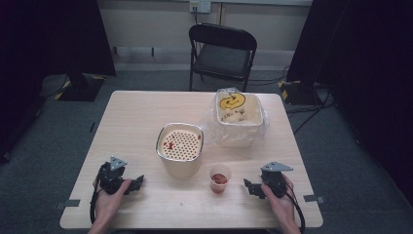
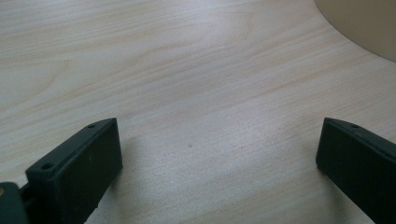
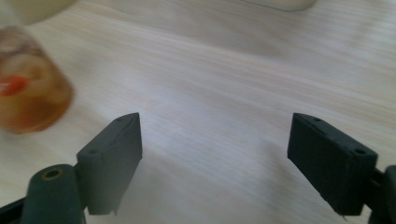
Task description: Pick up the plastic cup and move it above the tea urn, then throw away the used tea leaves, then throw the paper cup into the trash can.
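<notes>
A: What is cut off or hard to read here?

B: In the right gripper view the small clear cup (image 3: 28,88) is blurred and clipped by the left edge; an orange-red mass shows inside it, but what it is cannot be told. In the left gripper view only a pale curved wall of the perforated container (image 2: 362,23) enters at the top right corner. In the high view the person's forearms are cut by the bottom edge.

A: What else is on the table (image 1: 131,117)?

B: 3 things. The perforated container (image 1: 179,146), its dotted insert flecked with red, stands near the middle. The small clear cup (image 1: 219,179), with red contents, stands just beside it toward the near right. A plastic-wrapped tub (image 1: 238,117) bearing a yellow face design sits at the far right, close to the container but apart from it. A black folding chair (image 1: 222,51) stands beyond the table. Nothing lies between either gripper and the cup.

A: And the 2 claws?

B: The left gripper (image 1: 138,182) lies low at the near left, pointing toward the container; its jaws stand wide apart over bare wood, holding and touching nothing. The right gripper (image 1: 248,186) lies at the near right, pointing toward the cup and near it without contact; its jaws are likewise spread wide and empty, with the cup off to one side, outside the gap.
</notes>
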`<state>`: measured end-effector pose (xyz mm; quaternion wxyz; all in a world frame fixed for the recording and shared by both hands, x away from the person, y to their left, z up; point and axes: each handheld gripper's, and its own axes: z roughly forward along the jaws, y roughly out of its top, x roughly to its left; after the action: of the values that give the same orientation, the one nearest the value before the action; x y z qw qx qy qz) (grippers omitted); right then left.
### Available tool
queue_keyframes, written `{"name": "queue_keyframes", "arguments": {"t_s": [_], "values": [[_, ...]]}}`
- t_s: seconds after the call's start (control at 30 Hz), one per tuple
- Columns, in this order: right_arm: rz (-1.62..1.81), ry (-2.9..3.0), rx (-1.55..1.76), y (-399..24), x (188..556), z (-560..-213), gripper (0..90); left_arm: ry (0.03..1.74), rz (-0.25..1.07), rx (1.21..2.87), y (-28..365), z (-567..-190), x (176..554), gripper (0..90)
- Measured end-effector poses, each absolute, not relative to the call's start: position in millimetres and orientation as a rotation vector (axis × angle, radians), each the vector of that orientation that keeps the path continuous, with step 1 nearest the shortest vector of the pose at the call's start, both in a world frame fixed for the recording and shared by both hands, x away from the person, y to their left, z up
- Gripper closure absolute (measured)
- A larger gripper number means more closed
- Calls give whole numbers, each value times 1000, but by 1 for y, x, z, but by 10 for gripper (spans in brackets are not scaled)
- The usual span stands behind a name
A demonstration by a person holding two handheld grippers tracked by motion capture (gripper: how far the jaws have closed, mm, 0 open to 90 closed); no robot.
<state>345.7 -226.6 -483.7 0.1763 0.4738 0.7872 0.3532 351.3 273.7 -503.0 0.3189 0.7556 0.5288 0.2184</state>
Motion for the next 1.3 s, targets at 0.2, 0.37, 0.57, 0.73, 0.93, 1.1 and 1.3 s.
{"name": "queue_keyframes", "arguments": {"t_s": [0.2,0.37,0.57,0.73,0.93,1.1,1.3], "values": [[1040,2312,1247,-211,334,-479,207,1392,577,1987,274,-503,352,0],[1092,2404,1156,-195,326,-480,206,1393,577,1985,273,-503,351,0],[1116,2454,1086,-179,325,-479,198,1392,579,1987,274,-503,351,0],[1119,2467,1054,-167,326,-481,186,1393,578,1985,273,-503,351,0],[1136,2454,1005,-153,330,-482,182,1391,580,1988,274,-503,352,0],[1175,2466,1025,-148,336,-482,184,1393,577,1986,274,-503,351,0],[1195,2451,1007,-143,341,-481,196,1393,577,1985,273,-503,351,0]]}}
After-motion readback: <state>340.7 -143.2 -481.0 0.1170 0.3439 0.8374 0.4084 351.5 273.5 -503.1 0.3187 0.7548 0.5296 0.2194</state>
